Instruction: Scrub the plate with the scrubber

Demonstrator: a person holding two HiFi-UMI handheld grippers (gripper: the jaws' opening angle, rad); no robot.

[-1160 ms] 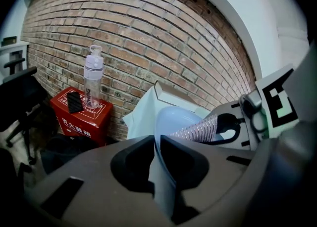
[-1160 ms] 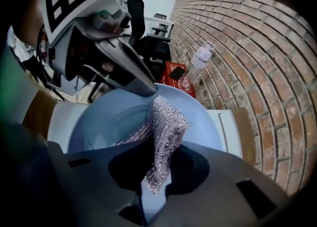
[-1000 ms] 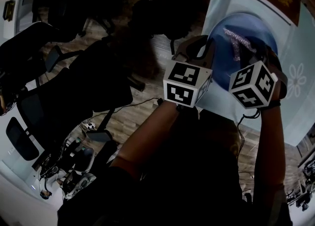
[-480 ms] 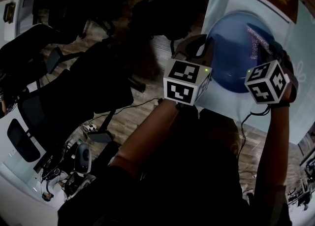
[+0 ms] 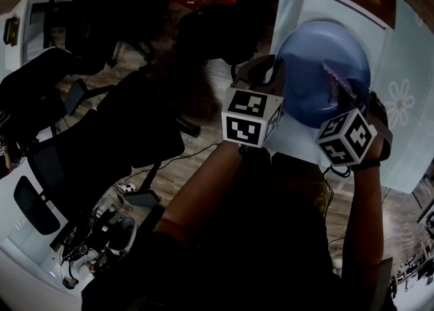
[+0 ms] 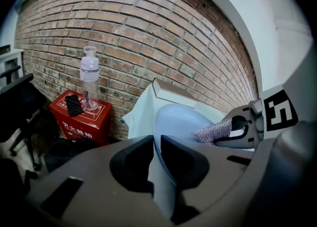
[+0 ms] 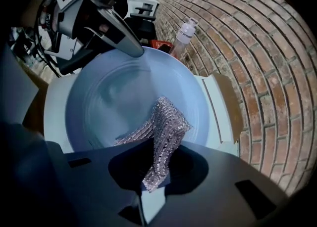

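The plate (image 5: pixel 312 66) is at the left edge of the table, over the pale tablecloth (image 5: pixel 413 52); I cannot tell whether it rests on the cloth or is lifted off it. Left of that edge the floor is crowded with dark office chairs (image 5: pixel 102 133). The open room is over the plate's own face and on the cloth to its right. The brick wall (image 6: pixel 148 33) closes off the far side, with a brown board (image 7: pixel 229 100) lying between plate and wall.

The left gripper (image 6: pixel 155 159) is clamped on the plate's near-left rim, the thin edge running up between its two jaws. The right gripper (image 7: pixel 148 179) has its jaws pinched together on the lower end of the scrubber (image 7: pixel 166 122). This is a silvery mesh strip that rises from the jaws and lies against the plate's inner face, right of centre. The two grippers are near each other at the plate's near side, not touching.

Both arms reach forward from the bottom of the head view, the left forearm (image 5: pixel 203 194) slanting in from the left and the right forearm (image 5: pixel 366 221) running almost straight up the picture.

A clear bottle (image 6: pixel 89 82) stands upright on a red box (image 6: pixel 81 122) by the wall. The box bears white Chinese characters, and the dark lettering down the bottle is too small to read
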